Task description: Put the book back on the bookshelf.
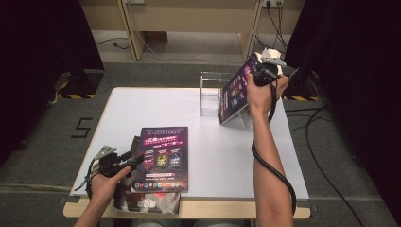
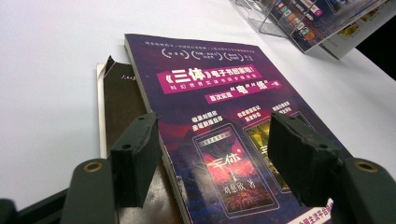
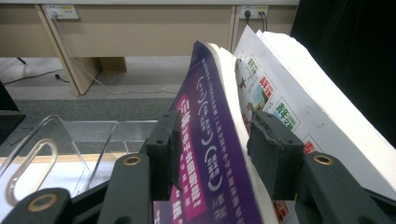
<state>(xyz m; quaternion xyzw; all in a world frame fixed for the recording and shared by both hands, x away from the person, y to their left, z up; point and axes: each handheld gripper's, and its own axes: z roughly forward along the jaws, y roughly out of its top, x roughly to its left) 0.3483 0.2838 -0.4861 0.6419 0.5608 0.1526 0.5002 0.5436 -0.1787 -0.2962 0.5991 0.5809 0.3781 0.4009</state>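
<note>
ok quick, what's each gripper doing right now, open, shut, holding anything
Left gripper: open, jaws apart over the purple booklet flat on the table, gripping nothing.
Right gripper: open, jaws either side of the standing booklet by the clear stand, not clamping it.

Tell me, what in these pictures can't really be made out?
- High view: the small print on the flat purple magazine is too small to read.
- High view: the dark booklet beneath it is mostly covered by that magazine and the left gripper.
- Right gripper view: the upright magazine's lower part is cut off by the bottom edge, between the right gripper jaws.
</note>
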